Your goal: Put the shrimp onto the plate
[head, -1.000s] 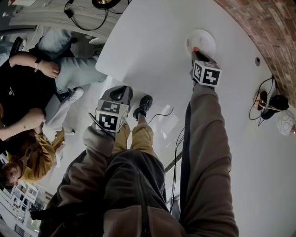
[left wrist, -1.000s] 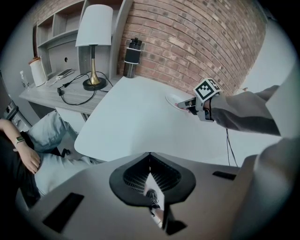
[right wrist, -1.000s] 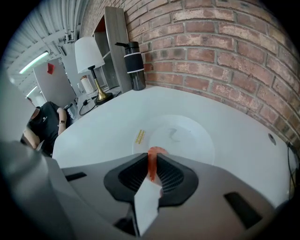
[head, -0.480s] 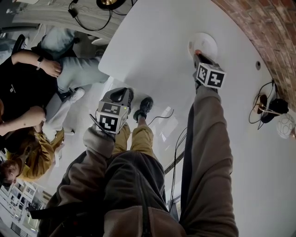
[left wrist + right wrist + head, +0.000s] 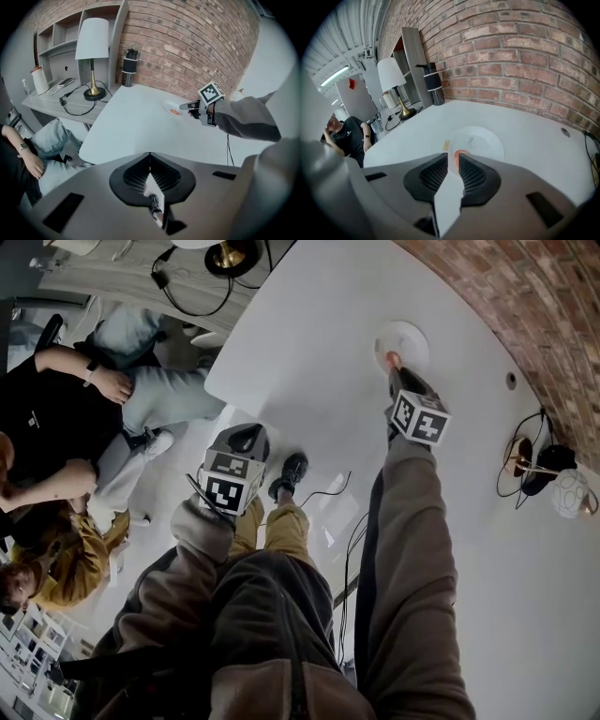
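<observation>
A small white plate (image 5: 403, 337) lies on the white table (image 5: 309, 343) near the brick wall. My right gripper (image 5: 394, 363) reaches to the plate's near rim, its jaws a narrow gap apart with the orange shrimp (image 5: 461, 153) pinched at their tips. From the left gripper view the shrimp (image 5: 175, 112) hangs low over the plate (image 5: 169, 107), beside the right gripper (image 5: 185, 107). My left gripper (image 5: 246, 437) is held off the table's near edge, above the floor. Its jaws (image 5: 150, 157) meet with nothing between them.
A table lamp (image 5: 95, 51) with cables and a dark bottle (image 5: 128, 68) stand at the table's far end. A small yellow scrap (image 5: 446, 144) lies left of the plate. Another lamp base with cables (image 5: 537, 461) sits at the right. People (image 5: 56, 427) sit left of the table.
The head camera has shifted a little, sliding the scene. The right gripper stays at the plate's near rim with the shrimp; the left gripper has hardly moved.
</observation>
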